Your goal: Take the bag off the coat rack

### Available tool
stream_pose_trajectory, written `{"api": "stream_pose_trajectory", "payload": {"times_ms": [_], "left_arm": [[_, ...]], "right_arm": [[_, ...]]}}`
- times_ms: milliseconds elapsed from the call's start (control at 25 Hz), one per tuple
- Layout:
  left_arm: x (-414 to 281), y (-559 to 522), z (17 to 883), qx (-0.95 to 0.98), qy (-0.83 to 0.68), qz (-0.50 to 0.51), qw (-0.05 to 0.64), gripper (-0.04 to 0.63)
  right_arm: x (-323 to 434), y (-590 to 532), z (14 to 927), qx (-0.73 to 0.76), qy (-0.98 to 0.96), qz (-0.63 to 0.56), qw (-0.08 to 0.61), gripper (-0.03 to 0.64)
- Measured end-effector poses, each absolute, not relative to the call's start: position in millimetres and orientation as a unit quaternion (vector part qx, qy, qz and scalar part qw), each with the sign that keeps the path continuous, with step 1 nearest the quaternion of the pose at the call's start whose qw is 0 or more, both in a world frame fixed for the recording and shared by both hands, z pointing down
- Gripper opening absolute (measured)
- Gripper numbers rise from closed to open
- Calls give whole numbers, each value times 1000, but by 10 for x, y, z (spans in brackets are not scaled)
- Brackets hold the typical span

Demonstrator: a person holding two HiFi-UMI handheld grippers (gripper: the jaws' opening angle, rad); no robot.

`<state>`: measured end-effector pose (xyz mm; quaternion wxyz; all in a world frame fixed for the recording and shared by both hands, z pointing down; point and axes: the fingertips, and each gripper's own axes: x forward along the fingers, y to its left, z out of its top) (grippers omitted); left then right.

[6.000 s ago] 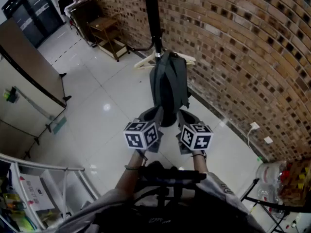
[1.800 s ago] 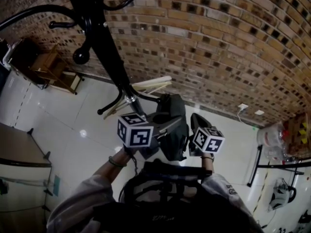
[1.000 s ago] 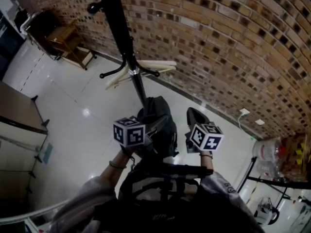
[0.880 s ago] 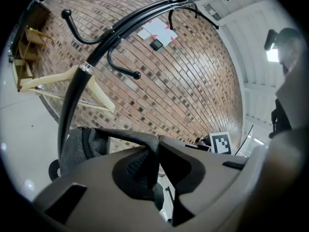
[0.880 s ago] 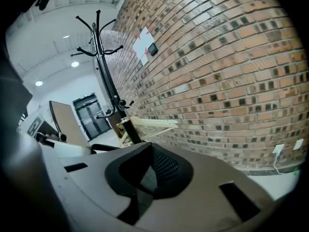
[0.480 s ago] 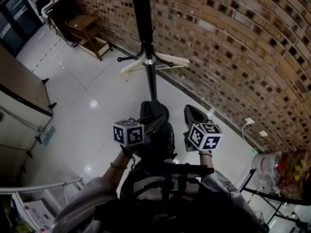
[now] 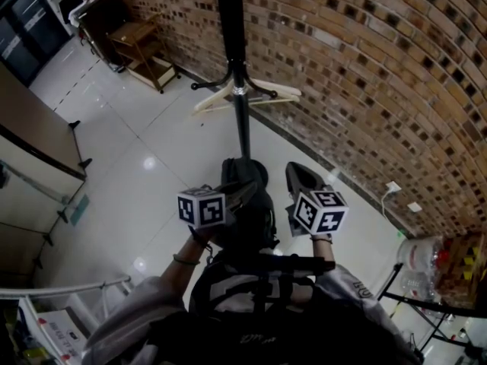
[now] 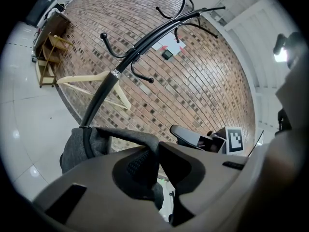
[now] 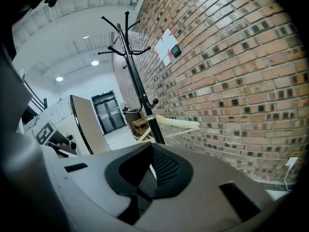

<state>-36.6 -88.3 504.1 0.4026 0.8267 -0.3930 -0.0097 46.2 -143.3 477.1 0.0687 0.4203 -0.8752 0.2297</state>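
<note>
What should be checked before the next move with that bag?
1. Bag off the rack: ok, it hangs clear of the hooks.
2. Left gripper hold: ok, jaws shut on the bag's strap.
3. Right gripper free: ok, nothing between its jaws.
4. Hanger clear of the bag: ok, it hangs on the rack.
5. Floor right under the bag: cannot tell, hidden.
</note>
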Motion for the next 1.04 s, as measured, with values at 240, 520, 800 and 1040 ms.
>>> {"api": "stream_pose_trajectory", "payload": {"times_ms": [240,520,800,1040], "left_arm": [[-381,-828,5040,829,-388,-9,403,40],[-372,-781,5062,832,-379,6,404,40],[-365,-763,5089,834,-373,19,407,40],[-355,-804,5076,833,-373,19,408,41]], "right_arm": [[381,-1352,4769,416,-879,218,80,8],[333,-1315,4743,416,-880,216,81,7],[313,-1318,4733,419,-878,216,78,8],[334,-1373,4743,421,-877,218,77,8]]}}
